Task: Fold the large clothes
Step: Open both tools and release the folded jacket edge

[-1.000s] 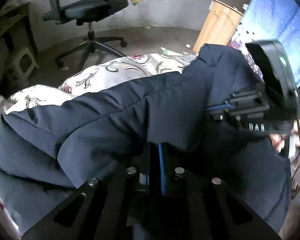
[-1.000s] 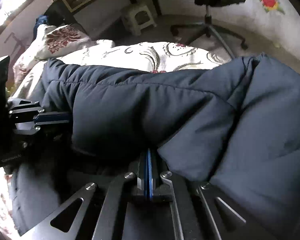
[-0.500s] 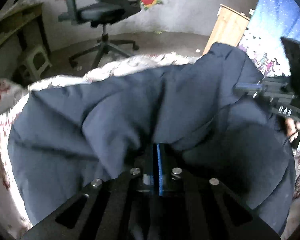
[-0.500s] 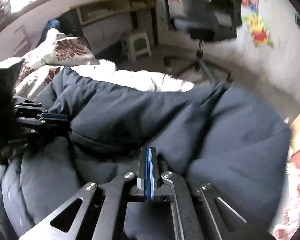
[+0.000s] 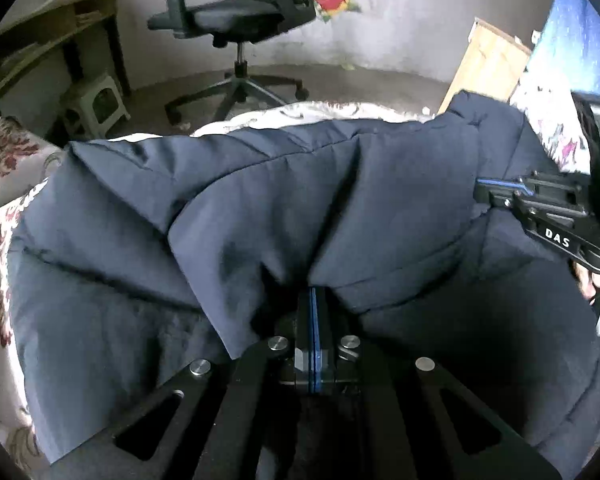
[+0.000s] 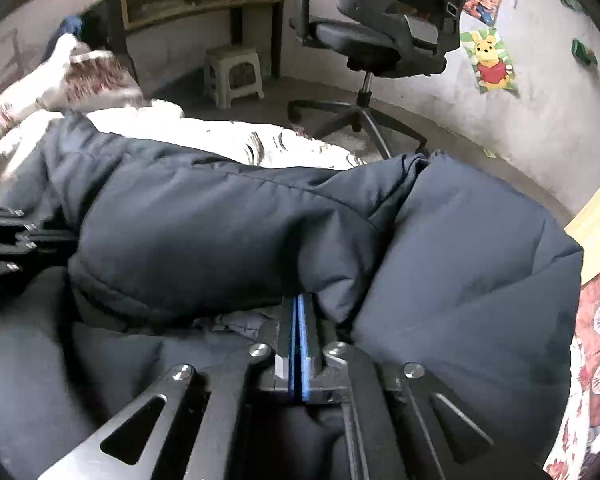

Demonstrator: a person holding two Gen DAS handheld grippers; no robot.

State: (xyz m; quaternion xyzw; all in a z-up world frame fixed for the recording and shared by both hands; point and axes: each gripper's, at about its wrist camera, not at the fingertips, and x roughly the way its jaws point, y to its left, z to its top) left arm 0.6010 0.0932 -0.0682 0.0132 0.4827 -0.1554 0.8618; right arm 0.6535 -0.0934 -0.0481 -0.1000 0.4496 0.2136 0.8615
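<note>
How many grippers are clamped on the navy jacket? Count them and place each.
2. The left gripper is shut on the navy jacket at its near edge. The right gripper is shut on the fabric farther along that edge, to the right.

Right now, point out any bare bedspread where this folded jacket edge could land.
Free: the floral bedspread strip beyond the navy puffer jacket, toward the office chair, and a narrow margin at the jacket's left side. Crowded: the middle, where the left hand-held gripper and right hand-held gripper clamp the bunched jacket.
</note>
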